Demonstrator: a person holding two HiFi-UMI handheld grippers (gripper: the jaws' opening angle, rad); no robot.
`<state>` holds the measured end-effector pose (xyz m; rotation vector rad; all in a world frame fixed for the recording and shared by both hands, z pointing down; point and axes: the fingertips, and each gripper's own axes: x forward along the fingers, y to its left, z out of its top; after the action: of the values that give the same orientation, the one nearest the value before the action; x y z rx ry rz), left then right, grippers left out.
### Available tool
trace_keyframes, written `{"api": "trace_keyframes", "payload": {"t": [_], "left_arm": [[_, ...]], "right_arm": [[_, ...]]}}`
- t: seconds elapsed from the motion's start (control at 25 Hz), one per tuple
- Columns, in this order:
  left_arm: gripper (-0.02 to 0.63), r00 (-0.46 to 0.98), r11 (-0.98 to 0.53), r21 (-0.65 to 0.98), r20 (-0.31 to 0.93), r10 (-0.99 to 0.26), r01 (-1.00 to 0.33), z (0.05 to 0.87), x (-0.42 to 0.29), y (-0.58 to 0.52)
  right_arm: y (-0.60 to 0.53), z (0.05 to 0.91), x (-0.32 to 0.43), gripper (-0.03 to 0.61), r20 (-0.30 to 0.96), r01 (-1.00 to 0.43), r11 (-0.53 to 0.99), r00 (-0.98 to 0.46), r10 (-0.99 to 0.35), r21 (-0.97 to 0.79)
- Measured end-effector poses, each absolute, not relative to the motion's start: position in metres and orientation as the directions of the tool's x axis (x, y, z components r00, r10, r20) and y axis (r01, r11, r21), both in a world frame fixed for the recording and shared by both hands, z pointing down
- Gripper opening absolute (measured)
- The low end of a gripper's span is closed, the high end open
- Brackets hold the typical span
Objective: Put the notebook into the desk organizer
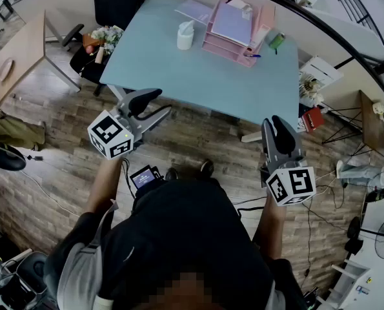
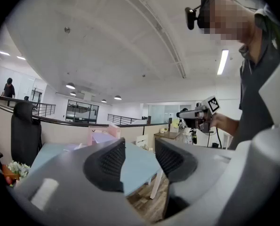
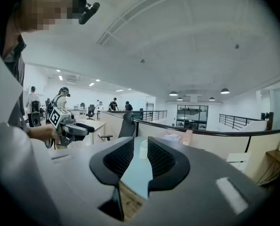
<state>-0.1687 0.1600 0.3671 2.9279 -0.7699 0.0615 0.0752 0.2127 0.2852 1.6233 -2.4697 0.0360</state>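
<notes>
Notebook [image 1: 193,10] lay flat at the far edge of the blue table [image 1: 198,76], just left of the pink desk organizer [image 1: 221,49], well apart from both grippers. Left gripper [image 1: 162,103] and right gripper [image 1: 273,121] hovered over the wood floor [image 1: 198,141], short of the table's near edge. Both were roughly level and aimed tableward. Jaws on each stood narrowly apart, nothing between them.
</notes>
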Motion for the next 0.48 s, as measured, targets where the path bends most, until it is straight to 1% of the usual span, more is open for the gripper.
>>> {"api": "trace_keyframes", "payload": {"t": [0.24, 0.48], "left_arm": [[0.210, 0.873, -0.868, 0.095, 0.065, -0.483, -0.487, 0.371, -0.178, 0.160], [0.210, 0.878, -0.872, 0.104, 0.063, -0.475, -0.479, 0.374, -0.180, 0.158]], "right_arm": [[0.211, 0.290, 0.067, 0.072, 0.161, -0.910, 0.407, -0.391, -0.906, 0.078], [0.210, 0.289, 0.059, 0.072, 0.183, -0.910, 0.406, -0.386, -0.904, 0.081]]}}
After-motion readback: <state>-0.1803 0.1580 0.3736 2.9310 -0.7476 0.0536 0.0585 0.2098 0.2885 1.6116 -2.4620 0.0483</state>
